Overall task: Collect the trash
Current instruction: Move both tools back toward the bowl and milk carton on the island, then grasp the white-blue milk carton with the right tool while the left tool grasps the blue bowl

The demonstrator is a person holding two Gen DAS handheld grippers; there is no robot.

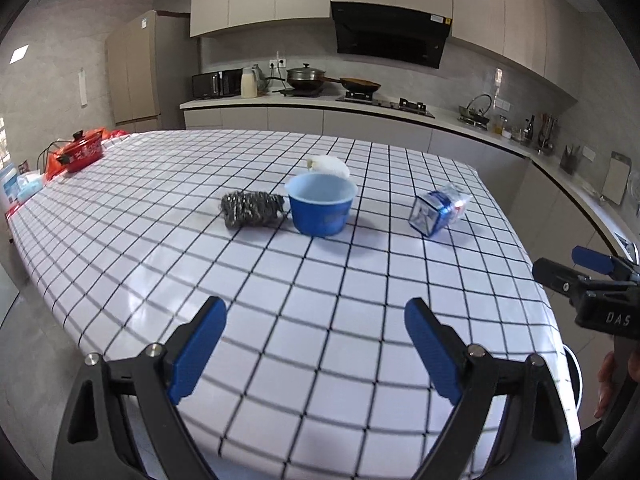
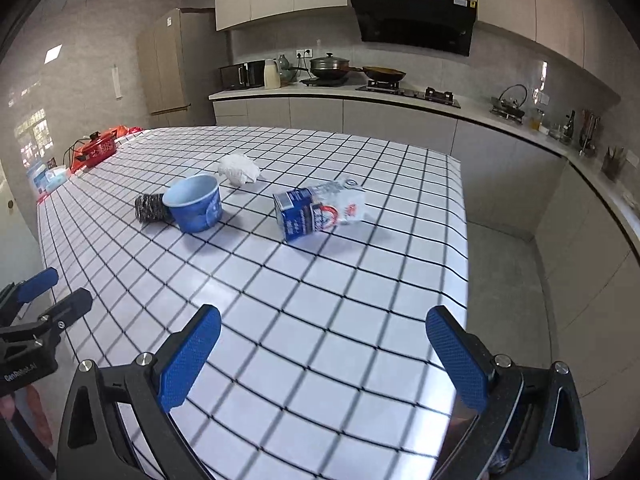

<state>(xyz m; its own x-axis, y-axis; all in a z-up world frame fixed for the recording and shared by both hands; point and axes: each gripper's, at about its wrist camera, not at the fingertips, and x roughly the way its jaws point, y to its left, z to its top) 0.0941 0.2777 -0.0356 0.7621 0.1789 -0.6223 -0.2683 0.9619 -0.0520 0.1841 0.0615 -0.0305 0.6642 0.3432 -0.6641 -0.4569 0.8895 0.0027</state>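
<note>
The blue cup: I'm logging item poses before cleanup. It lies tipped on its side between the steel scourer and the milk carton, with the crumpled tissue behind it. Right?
Not quite. The blue cup stands upright, its open mouth facing up, as the left wrist view shows. The rest holds: the steel scourer is on one side, the milk carton on the other, and the crumpled tissue behind it.

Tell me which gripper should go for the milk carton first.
Probably the right gripper: the milk carton lies nearly straight ahead of its open jaws, while it sits off to the right of the left gripper.
</note>
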